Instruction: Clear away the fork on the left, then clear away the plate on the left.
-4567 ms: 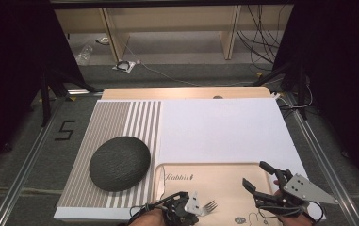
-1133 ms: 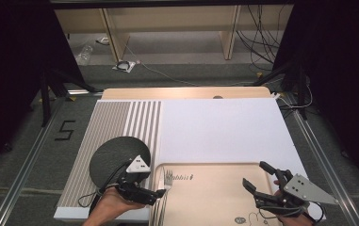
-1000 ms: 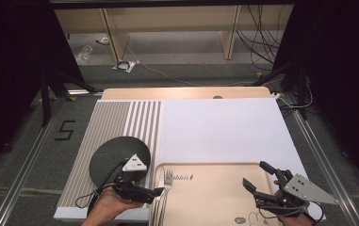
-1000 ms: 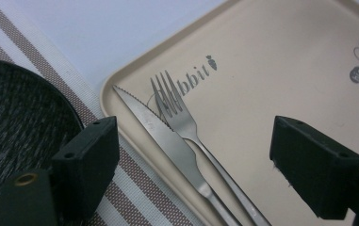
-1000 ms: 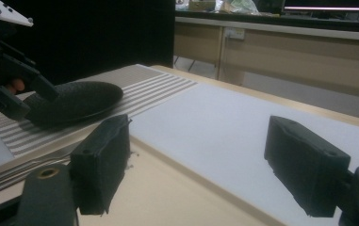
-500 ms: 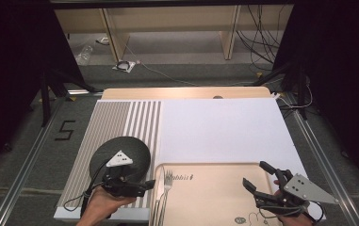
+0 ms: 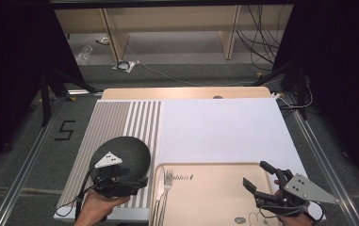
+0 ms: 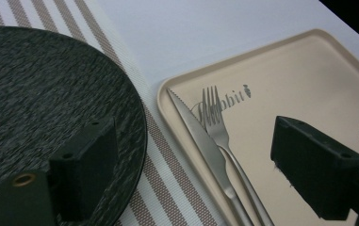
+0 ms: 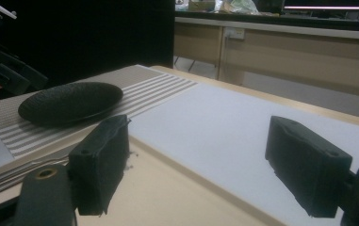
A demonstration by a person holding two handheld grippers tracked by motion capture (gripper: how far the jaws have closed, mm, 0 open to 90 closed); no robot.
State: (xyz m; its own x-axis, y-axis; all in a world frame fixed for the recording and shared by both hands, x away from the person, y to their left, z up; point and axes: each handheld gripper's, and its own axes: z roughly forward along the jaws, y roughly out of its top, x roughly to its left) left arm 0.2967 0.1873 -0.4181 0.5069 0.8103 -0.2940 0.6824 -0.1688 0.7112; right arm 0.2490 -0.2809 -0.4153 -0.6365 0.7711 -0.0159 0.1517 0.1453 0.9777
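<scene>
Cutlery appears already placed: a silver metal fork (image 7: 167,181) and a serrated silver table knife (image 8: 200,136) lie side by side, touching or nearly so, along the left edge of the shallow beige rectangular tray (image 7: 215,200). The round dark textured plate (image 8: 40,108) sits off the tray's left rim, on the brown-and-white striped placemat (image 7: 120,117), and looks like the item left to deal with. Left claw (image 7: 134,181) hovers low over the plate's near-right edge beside the tray, jaws spread wide and empty; one jaw stands above the plate, the other above the tray. Hand (image 7: 99,207) grips it from below, level. Right claw (image 7: 257,186) rests over the tray's right part, jaws wide, holding nothing, pointed across the white worktop (image 7: 219,132).
</scene>
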